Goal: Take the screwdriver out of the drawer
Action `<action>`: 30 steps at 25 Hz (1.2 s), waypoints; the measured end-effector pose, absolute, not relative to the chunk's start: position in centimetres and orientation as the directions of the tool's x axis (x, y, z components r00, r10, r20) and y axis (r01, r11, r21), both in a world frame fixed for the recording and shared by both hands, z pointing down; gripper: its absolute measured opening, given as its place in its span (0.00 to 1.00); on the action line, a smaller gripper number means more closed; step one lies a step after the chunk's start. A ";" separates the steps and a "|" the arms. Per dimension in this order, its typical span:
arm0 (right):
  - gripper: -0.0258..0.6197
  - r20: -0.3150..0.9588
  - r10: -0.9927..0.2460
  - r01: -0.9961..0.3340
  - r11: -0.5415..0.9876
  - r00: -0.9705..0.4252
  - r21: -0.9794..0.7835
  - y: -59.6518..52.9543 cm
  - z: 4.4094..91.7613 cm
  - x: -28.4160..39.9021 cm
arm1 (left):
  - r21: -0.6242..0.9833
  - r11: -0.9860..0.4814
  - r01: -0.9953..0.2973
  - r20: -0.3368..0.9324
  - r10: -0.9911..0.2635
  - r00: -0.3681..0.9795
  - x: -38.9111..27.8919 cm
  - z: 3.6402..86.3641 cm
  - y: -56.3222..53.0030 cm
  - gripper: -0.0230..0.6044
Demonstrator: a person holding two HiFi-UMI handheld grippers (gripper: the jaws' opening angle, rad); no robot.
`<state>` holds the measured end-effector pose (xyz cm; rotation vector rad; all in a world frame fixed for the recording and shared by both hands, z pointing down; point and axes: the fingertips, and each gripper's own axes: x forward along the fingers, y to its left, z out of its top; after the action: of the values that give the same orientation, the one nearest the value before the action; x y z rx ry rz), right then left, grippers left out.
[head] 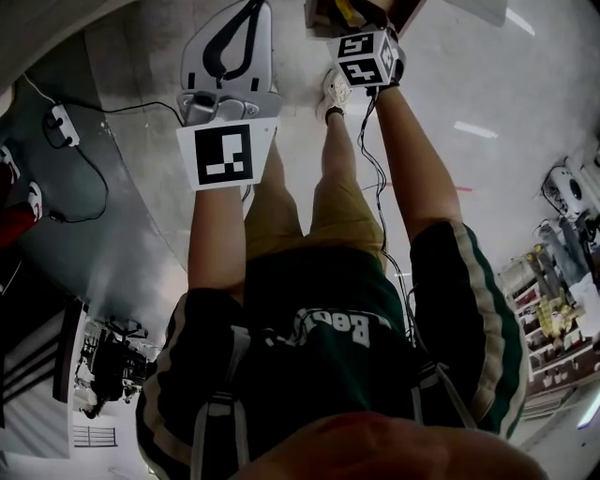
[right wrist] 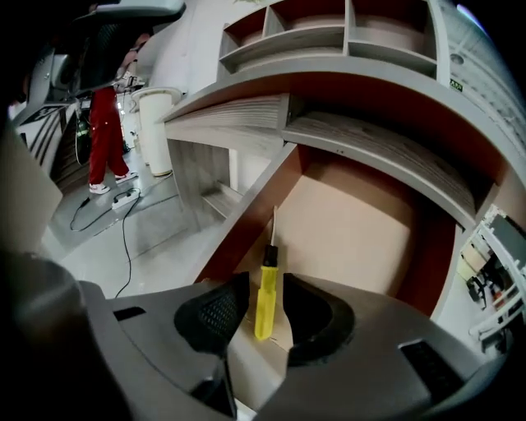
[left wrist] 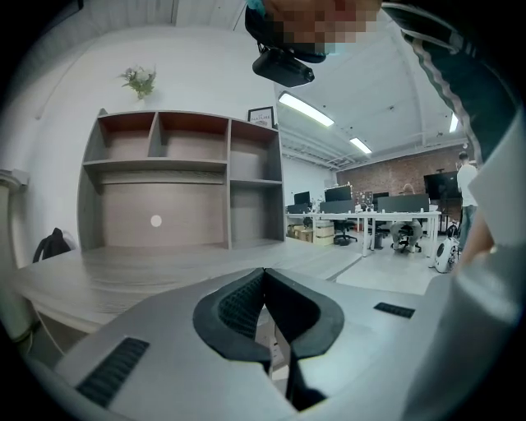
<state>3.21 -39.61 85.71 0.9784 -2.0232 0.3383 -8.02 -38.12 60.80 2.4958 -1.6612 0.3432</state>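
Observation:
A screwdriver (right wrist: 265,303) with a yellow handle, black collar and thin metal shaft lies on the beige floor of the pulled-out drawer (right wrist: 246,224), close to its red-brown left wall. My right gripper (right wrist: 264,284) is open, angled down into the drawer. The handle sits between its black pads (right wrist: 215,316) with a gap on each side. In the head view only the right gripper's marker cube (head: 366,58) shows clearly. My left gripper (left wrist: 263,273) is shut on nothing and points level over the desk; the head view shows my left gripper (head: 247,21) at top left.
A grey desk top (left wrist: 99,275) with an open shelf unit (left wrist: 164,177) stands ahead of the left gripper. Office tables and chairs (left wrist: 366,224) fill the far room. A power strip with its cable (right wrist: 123,197) lies on the floor near a person in red trousers (right wrist: 105,140).

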 end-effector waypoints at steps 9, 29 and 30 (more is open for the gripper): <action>0.26 0.810 -0.497 -0.739 0.663 -0.311 0.123 -40.3 87.3 3.2 | 0.013 -0.336 -0.942 0.252 -0.910 0.328 -9.4 61.3 -38.4 0.07; 0.17 0.792 -0.539 -0.772 0.619 -0.287 0.142 -41.2 88.3 3.4 | 0.018 -0.337 -0.942 0.288 -0.900 0.327 -10.4 63.1 -36.5 0.07; 0.17 0.792 -0.539 -0.772 0.619 -0.287 0.141 -41.1 88.4 3.4 | 0.016 -0.338 -0.941 0.288 -0.900 0.328 -10.4 63.1 -36.4 0.07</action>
<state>3.43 -41.13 88.35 1.0346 -1.9730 0.3391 -10.35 -36.45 63.12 2.4072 -1.6894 0.3406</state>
